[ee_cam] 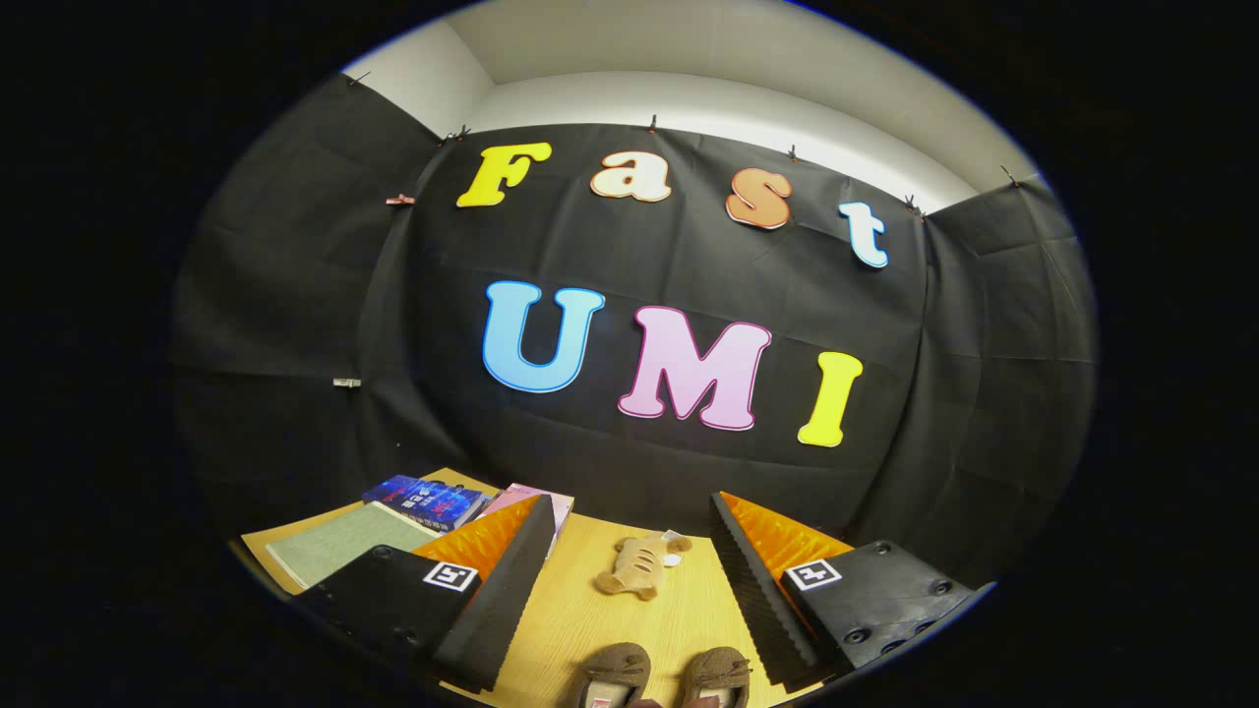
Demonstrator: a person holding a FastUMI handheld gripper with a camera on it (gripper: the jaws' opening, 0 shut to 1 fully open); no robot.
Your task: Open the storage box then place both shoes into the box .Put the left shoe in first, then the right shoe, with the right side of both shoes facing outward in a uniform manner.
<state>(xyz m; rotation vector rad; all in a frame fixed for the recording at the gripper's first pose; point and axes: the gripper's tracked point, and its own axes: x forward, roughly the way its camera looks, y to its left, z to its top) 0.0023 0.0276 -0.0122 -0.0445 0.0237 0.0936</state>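
Note:
Two brown moccasin shoes stand side by side on the wooden table, toes pointing away from me: the left shoe (612, 675) and the right shoe (716, 677). They lie between my fingers, low down near their bases. My gripper (629, 536) is open, its two fingers spread wide with nothing held. The left finger (497, 595) and the right finger (752, 590) hover above the table.
A small tan plush toy (639, 567) lies on the table just ahead of the shoes, between the fingertips. Beyond the left finger sit a green book (339, 553), a dark blue book (428, 501) and a pink book (536, 503). The booth's black cloth wall closes the back.

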